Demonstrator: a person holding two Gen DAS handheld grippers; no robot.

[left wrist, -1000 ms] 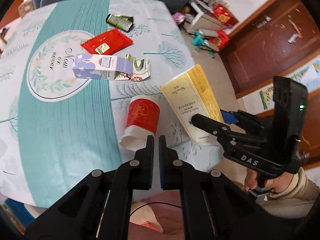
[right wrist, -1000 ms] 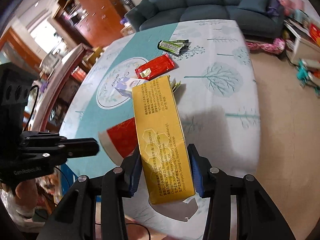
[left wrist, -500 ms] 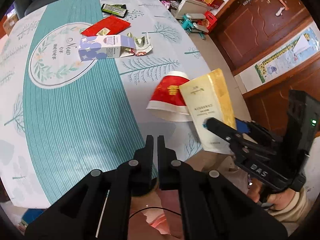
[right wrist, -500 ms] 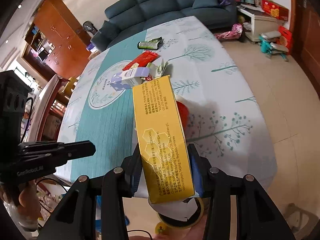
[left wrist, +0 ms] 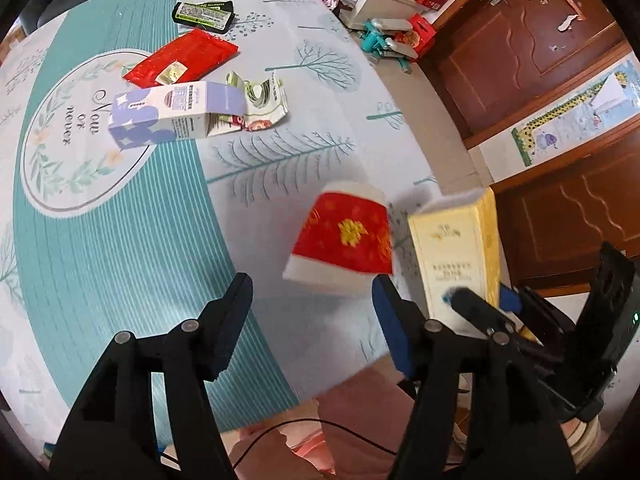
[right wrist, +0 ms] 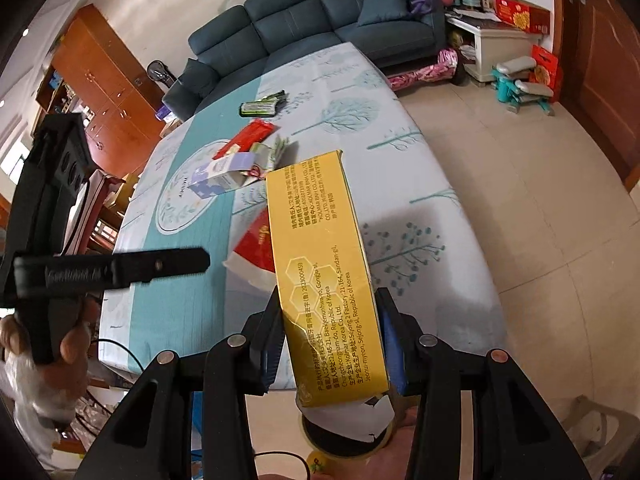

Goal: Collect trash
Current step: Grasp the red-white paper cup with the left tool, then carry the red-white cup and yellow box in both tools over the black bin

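Right gripper (right wrist: 328, 340) fingers clamped on the yellow box (right wrist: 320, 264) near the frame's bottom, probably bin-bound, left gripper (left wrist: 312, 312) fingers just spread wide and empty, lined up for the red paper cup (left wrist: 344, 240) at the table (left wrist: 120, 240) edge.

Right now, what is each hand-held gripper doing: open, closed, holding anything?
Left hand-held gripper: open, jaws have just been opening, nothing between them; red paper cup lies ahead.
Right hand-held gripper: closed on the yellow box.
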